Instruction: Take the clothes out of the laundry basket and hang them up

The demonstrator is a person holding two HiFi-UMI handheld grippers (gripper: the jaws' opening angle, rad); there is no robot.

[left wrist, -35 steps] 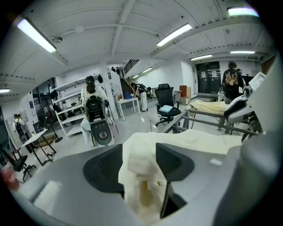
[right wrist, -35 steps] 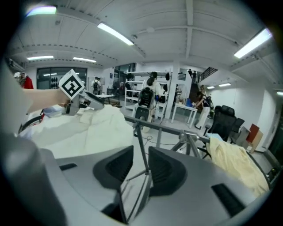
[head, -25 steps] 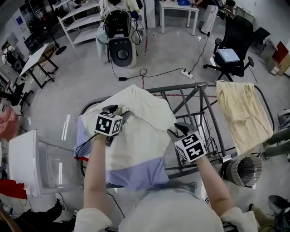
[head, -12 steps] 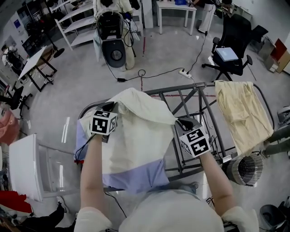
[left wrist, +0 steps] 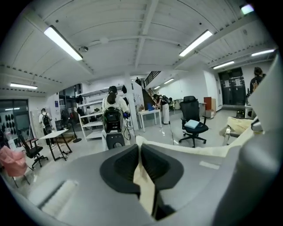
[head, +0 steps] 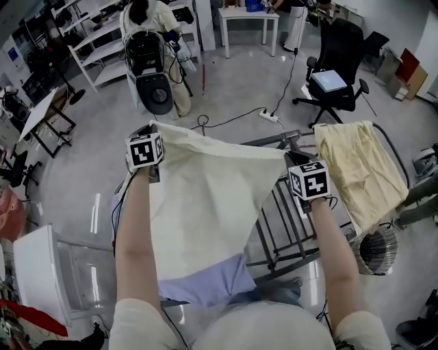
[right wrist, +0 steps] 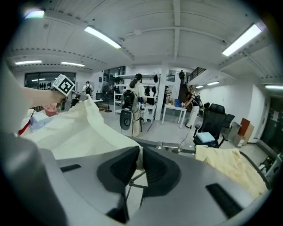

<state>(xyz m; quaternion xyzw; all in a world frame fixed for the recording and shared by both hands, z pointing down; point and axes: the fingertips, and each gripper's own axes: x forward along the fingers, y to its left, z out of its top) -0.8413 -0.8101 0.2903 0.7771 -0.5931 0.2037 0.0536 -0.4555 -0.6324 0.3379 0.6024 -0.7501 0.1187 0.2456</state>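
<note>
A cream cloth (head: 205, 184) hangs spread between my two grippers, its top edge pulled taut above the metal drying rack (head: 287, 225). The left gripper (head: 152, 130) is shut on the cloth's left corner; in the left gripper view a strip of cream cloth (left wrist: 143, 185) is pinched between the dark pads of that gripper (left wrist: 139, 148). The right gripper (head: 291, 158) is shut on the right corner, and the right gripper view shows its jaws (right wrist: 140, 152) closed on the cream cloth (right wrist: 79, 132). A pale blue cloth (head: 205, 284) lies below, partly covered.
A yellow cloth (head: 356, 164) is draped over the rack's right end. A round wire basket (head: 375, 254) stands on the floor at lower right. A white chair (head: 34, 266) is at left. A black office chair (head: 335, 75) and a person (head: 147, 20) are farther back.
Both grippers have closed on the cream cloth, then risen and moved apart. The cloth, which lay bunched on the rack, now hangs stretched between them.
</note>
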